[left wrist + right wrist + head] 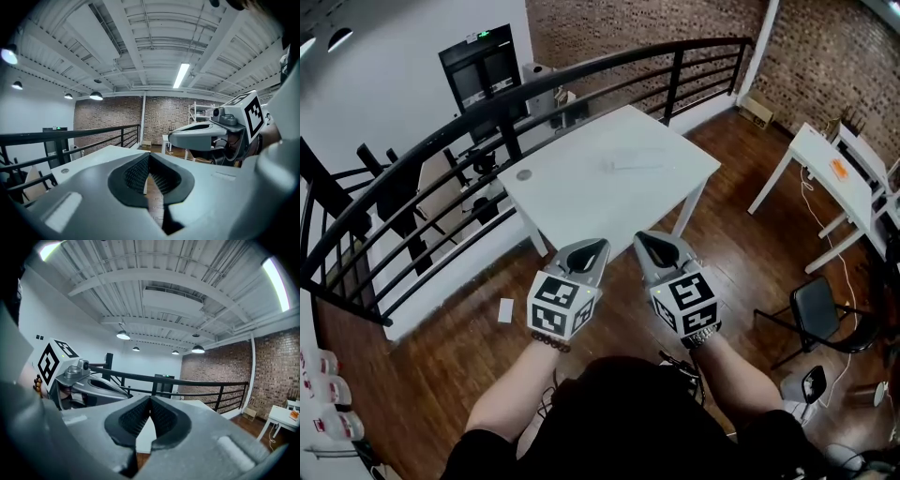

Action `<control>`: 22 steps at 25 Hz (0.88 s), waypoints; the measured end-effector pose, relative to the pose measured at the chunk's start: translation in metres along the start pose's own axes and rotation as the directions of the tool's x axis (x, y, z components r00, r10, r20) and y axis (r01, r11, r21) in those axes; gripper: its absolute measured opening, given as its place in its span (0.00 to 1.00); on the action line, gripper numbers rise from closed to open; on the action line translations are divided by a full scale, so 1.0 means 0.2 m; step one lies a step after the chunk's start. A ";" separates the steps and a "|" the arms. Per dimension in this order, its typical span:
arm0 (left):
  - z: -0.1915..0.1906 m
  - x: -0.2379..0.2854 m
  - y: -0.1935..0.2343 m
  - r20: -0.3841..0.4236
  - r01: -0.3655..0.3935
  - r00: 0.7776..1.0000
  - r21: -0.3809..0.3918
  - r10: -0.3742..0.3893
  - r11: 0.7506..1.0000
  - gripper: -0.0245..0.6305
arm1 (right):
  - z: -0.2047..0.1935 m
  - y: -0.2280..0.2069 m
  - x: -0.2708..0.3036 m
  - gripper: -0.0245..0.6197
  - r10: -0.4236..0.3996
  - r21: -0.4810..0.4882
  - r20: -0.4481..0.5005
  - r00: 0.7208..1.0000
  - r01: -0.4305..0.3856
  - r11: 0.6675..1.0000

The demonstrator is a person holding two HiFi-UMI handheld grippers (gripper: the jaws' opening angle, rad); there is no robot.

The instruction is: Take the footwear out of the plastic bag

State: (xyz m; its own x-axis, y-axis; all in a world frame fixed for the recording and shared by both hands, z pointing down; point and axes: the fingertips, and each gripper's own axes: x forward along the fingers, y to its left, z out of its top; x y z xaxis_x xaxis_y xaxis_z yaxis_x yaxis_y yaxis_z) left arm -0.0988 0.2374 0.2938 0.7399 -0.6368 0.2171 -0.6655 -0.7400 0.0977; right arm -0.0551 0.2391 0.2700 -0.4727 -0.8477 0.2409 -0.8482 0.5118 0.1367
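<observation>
My left gripper (596, 247) and right gripper (643, 238) are held side by side in front of the person's chest, short of the white table (581, 197). Both are shut with nothing between the jaws, as the left gripper view (149, 155) and the right gripper view (150, 398) also show. A faint, flat, pale or clear thing (634, 166) lies on the tabletop's far half; I cannot tell what it is. No footwear is visible in any view.
A small round disc (523, 174) sits at the table's left corner. A black railing (487, 112) curves behind the table. A black chair (817, 314) stands at the right, a second white table (825, 169) beyond it. A white scrap (505, 310) lies on the wooden floor.
</observation>
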 end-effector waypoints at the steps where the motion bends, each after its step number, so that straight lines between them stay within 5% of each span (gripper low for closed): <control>1: -0.01 -0.01 0.02 0.002 -0.002 1.000 -0.004 0.002 1.000 0.05 | 0.00 0.01 0.02 0.02 0.000 -0.003 -0.002 1.000 0.000 1.000; 13: -0.06 0.07 0.23 -0.033 -0.033 0.999 -0.042 0.032 0.999 0.05 | -0.05 -0.07 0.26 0.02 0.039 0.017 -0.046 0.998 -0.038 0.999; 22: -0.05 0.38 0.47 -0.106 -0.083 0.991 -0.030 0.080 0.996 0.05 | -0.15 -0.35 0.55 0.02 0.084 0.087 -0.051 0.995 -0.079 0.993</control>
State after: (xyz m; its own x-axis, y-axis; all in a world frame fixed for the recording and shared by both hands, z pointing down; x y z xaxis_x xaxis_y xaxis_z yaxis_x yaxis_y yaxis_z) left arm -0.1056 0.1222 0.3287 0.6699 -0.6670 0.3260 -0.7274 -0.6775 0.1086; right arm -0.0401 0.1146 0.3166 -0.5290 -0.7937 0.3004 -0.8257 0.5630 0.0335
